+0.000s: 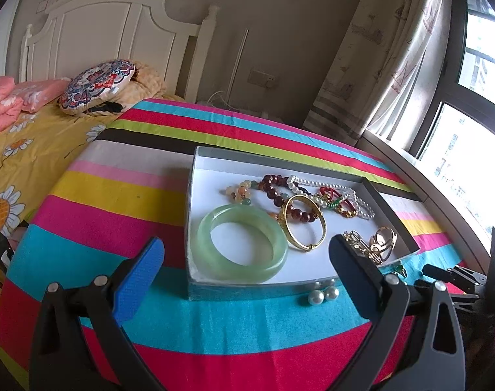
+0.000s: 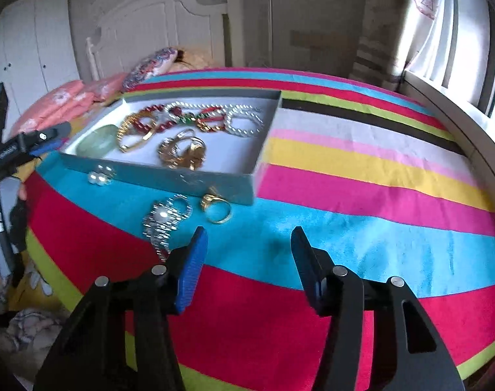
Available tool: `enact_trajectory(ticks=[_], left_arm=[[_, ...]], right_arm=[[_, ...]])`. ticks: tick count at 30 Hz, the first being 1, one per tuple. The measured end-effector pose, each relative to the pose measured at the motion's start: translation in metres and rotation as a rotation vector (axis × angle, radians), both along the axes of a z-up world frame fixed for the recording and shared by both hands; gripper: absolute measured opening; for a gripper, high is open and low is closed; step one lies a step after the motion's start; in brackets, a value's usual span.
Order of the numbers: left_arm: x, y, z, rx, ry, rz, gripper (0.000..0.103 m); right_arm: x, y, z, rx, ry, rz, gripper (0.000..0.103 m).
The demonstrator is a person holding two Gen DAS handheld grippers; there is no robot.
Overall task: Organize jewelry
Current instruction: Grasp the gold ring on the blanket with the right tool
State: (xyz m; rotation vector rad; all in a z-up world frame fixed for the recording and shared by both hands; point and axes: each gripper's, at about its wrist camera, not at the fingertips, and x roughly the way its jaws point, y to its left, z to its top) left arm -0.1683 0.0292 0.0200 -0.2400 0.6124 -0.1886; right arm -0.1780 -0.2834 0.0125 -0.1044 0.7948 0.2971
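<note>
Gold glints just this side of the box (image 2: 169, 179): a gold ring (image 2: 216, 208) lies on the turquoise stripe of the striped cloth (image 2: 377, 195), close against the box's near wall, with a silver watch (image 2: 164, 220) beside it toward the box's left end and a pair of pearls (image 2: 100, 176) farther left, touching that same wall. Everything else, the jade bangle (image 1: 242, 244), the gold bangle (image 1: 304, 221) and the beaded bracelets (image 1: 280, 192), is already inside the box.

My right gripper (image 2: 249, 247) hangs short of the box, its fingers partly spread with nothing between them. The ring lies ahead of them and a little left, nearer the blue-padded finger than the black one. The watch stretches its band from the box wall back toward that blue finger, so its long axis runs roughly along my line of approach, and its near end is just beside the pad.

My left gripper (image 1: 247, 260) sits at the box's left corner, fingers spread wide and empty, straddling the jade bangle's side of the box; the pearls are its nearest loose piece.

I judge the right hand closer to ring and watch. A short push forward and left should bracket the ring.
</note>
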Motion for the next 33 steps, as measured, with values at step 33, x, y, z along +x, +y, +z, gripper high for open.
enact_trajectory(ticks=[33], left_arm=[[-0.029, -0.063, 0.005, 0.127, -0.019, -0.196, 0.1]], right_arm=[[0.0, 0.017, 0.0, -0.023, -0.012, 0.043, 0.021]])
